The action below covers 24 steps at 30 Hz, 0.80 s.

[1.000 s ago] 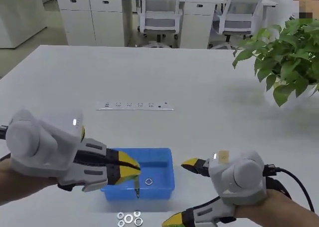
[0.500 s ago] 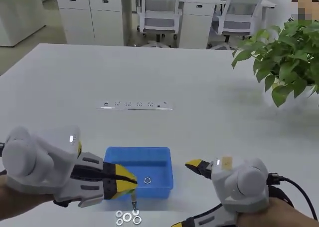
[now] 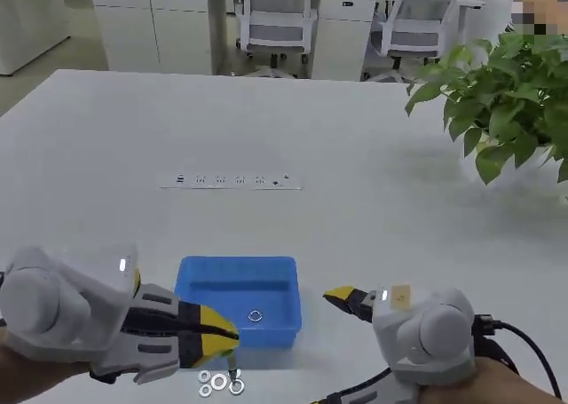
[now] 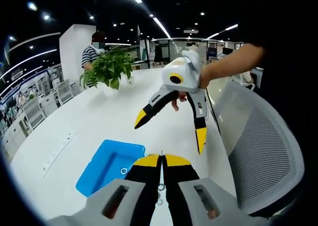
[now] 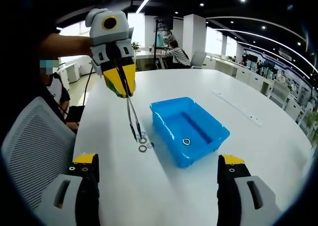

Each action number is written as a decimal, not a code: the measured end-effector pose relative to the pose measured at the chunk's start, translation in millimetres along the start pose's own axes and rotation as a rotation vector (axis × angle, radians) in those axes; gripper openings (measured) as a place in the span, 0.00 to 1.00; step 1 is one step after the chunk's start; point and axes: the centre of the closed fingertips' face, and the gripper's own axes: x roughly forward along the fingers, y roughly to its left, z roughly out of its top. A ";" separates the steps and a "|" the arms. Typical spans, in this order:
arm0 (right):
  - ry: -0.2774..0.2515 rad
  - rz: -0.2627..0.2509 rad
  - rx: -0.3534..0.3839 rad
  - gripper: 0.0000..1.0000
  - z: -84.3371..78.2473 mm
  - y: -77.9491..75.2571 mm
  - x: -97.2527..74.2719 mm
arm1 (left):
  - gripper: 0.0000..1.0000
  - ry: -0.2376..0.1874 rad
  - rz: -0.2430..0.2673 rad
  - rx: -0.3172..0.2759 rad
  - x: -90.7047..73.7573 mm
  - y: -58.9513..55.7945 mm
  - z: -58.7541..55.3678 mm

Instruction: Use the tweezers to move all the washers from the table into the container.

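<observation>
Left hand-held gripper (image 3: 222, 337): jaws clamped on tweezers (image 5: 131, 114), tips down at the loose washers (image 3: 220, 384) on the surface (image 3: 355, 155). Blue container (image 3: 236, 264) is just beyond, with a lone washer (image 3: 255, 315) inside. Right hand-held gripper (image 4: 170, 134): jaws wide apart, empty.

Table layout, head view
Container (image 3: 222, 297) sits lower centre on the table (image 3: 355, 155), one washer (image 3: 255, 315) in it; loose washers (image 3: 219, 384) lie below it, socket strip (image 3: 231, 181) above, plant (image 3: 506, 102) upper right.
</observation>
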 end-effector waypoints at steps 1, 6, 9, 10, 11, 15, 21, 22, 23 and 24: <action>0.000 0.000 0.003 1.00 -0.2 -0.1 0.1 | 0.05 0.000 -0.002 -0.001 1.0 0.0 -1.1; 0.006 0.001 0.011 1.00 -3.7 0.5 2.1 | 0.05 0.002 -0.010 -0.004 4.3 1.0 -6.2; 0.008 0.003 0.014 0.99 -5.0 1.5 3.0 | 0.05 0.006 -0.013 0.003 5.7 1.7 -10.2; 0.011 0.004 0.017 0.99 -6.1 1.8 3.6 | 0.05 0.008 -0.015 0.002 6.3 1.7 -11.2; 0.012 0.005 0.017 0.99 -6.8 2.0 3.8 | 0.05 0.008 -0.016 -0.001 6.9 1.9 -12.0; 0.014 0.008 0.021 0.98 -8.9 2.9 4.9 | 0.05 0.011 -0.024 -0.001 9.5 1.5 -14.3; 0.016 0.012 0.026 0.97 -10.8 3.4 5.7 | 0.05 0.012 -0.032 -0.003 12.8 1.7 -15.5; 0.016 0.012 0.026 0.97 -11.1 3.3 5.8 | 0.05 0.012 -0.033 -0.004 13.5 1.6 -16.0; 0.015 0.011 0.026 0.97 -11.1 3.0 5.8 | 0.05 0.014 -0.033 -0.001 14.1 1.7 -16.5; 0.016 0.012 0.027 0.97 -11.3 3.2 5.8 | 0.05 0.016 -0.035 0.000 14.7 1.5 -17.4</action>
